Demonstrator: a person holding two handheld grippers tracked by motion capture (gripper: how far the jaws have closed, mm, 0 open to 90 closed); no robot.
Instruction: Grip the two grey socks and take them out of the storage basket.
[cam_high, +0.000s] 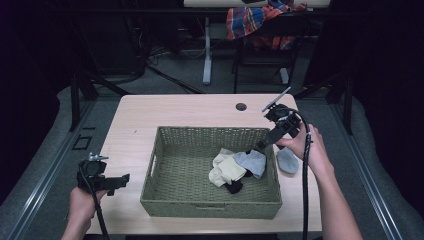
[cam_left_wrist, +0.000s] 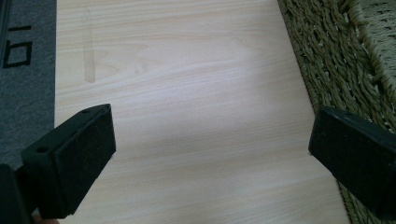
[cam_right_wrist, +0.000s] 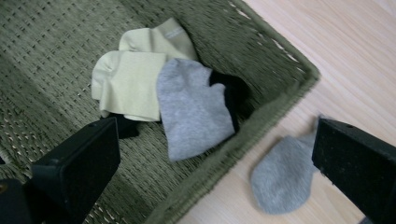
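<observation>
A green woven basket (cam_high: 210, 202) sits on the light wooden table (cam_high: 175, 110). In its right half lie a grey sock (cam_high: 252, 161), pale yellow socks (cam_high: 226, 170) and a black sock (cam_high: 234, 187). A second grey sock (cam_high: 287, 161) lies on the table just outside the basket's right wall. My right gripper (cam_high: 260, 146) hovers over the basket's right rim, open with nothing between its jaws. The right gripper view looks down past the open right gripper (cam_right_wrist: 215, 140) at the grey sock (cam_right_wrist: 194, 109), the yellow socks (cam_right_wrist: 128, 77) and the outside sock (cam_right_wrist: 282, 175). My left gripper (cam_high: 120, 181) is open, low over bare table left of the basket.
The left gripper view shows the open left gripper (cam_left_wrist: 210, 135) over bare wood, with the basket wall (cam_left_wrist: 336, 60) at the right. A cable hole (cam_high: 241, 106) is in the table's far side. Beyond the table stands a chair with plaid cloth (cam_high: 260, 22).
</observation>
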